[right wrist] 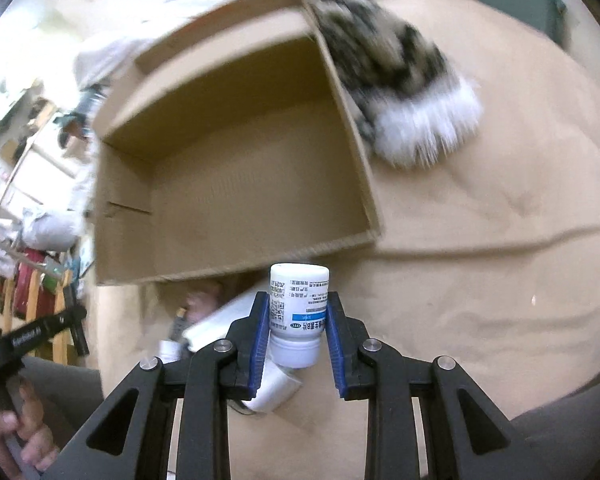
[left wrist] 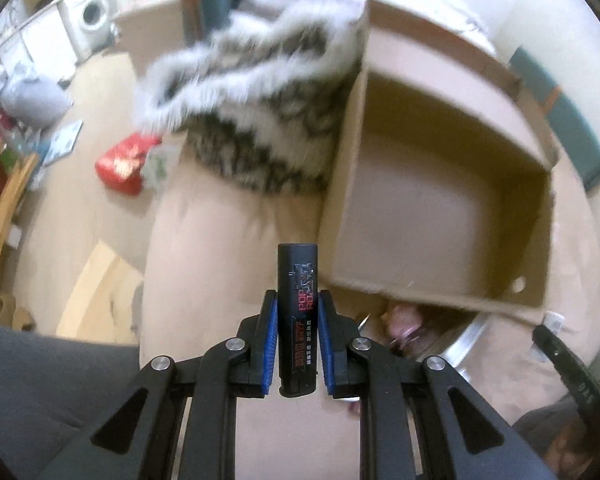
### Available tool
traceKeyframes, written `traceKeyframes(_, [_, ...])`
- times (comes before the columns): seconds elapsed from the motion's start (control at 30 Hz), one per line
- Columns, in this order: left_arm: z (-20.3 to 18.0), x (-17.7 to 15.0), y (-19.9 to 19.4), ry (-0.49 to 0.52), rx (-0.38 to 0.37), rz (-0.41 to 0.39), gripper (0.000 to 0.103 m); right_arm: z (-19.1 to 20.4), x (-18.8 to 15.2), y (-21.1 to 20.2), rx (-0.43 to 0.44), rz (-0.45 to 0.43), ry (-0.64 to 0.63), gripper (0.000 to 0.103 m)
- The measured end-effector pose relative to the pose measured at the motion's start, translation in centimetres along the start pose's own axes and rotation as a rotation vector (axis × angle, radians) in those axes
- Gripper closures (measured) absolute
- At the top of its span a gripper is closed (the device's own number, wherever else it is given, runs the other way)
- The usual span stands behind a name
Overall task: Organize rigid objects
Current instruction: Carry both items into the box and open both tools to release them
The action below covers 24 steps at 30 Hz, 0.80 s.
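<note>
My left gripper (left wrist: 298,300) is shut on a slim black lighter-like stick (left wrist: 299,280) with red lettering, held upright between the blue pads. Ahead and to its right lies an open cardboard box (left wrist: 440,200), nothing in it that I can see. My right gripper (right wrist: 298,300) is shut on a small white pill bottle (right wrist: 298,312) with a blue-striped label, held upside down. The same box (right wrist: 228,168) lies just beyond it. Both grippers hang above a beige bed surface (right wrist: 480,260). Near the box's front edge lie a few small items (right wrist: 204,320), partly hidden.
A fluffy black-and-white patterned garment (left wrist: 260,112) lies beside the box, also visible at the right of the box as a garment (right wrist: 404,88). A white roll (right wrist: 272,392) lies under the right gripper. A red bag (left wrist: 124,160), wooden chair (left wrist: 4,196) and clutter sit on the floor. A hand (right wrist: 24,432) holds the left gripper.
</note>
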<state>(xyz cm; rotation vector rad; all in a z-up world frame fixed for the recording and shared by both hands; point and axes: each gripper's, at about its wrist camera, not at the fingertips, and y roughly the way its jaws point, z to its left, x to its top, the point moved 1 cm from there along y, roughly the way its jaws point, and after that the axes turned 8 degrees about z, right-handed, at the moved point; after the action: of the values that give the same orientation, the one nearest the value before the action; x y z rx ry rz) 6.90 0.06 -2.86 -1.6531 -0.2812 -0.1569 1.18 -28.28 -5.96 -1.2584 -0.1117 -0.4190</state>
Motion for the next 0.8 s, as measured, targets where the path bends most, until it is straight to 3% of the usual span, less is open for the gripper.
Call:
traceKeyframes(0.2, [-2.4, 2.4, -3.2, 0.067, -0.016, -0.079, 0.086, 1.8, 2.0, -2.6, -0.001, -0.053, -0.096, 0.074])
traceKeyframes(0.37, [-4.8, 5.2, -2.8, 0.128, -0.011, -0.093, 0.086, 2.5, 3.8, -3.1, 0.017, -0.064, -0.117, 0.074])
traceKeyframes(0.5, [-6.2, 6.6, -1.9, 0.152, -0.011, -0.106, 0.086, 2.8, 5.2, -2.4, 0.011, -0.064, -0.13, 0.074])
traceKeyframes(0.6, [-7.4, 6.9, -0.6, 0.16, -0.087, -0.082, 0.086, 2.9, 6.2, -1.5, 0.002, -0.054, -0.139, 0.074])
traceKeyframes(0.8, [-8.9, 7.6, 2.6, 0.18, -0.055, -0.069, 0.086, 2.5, 8.3, 1.2, 0.007, -0.046, -0.153, 0.074])
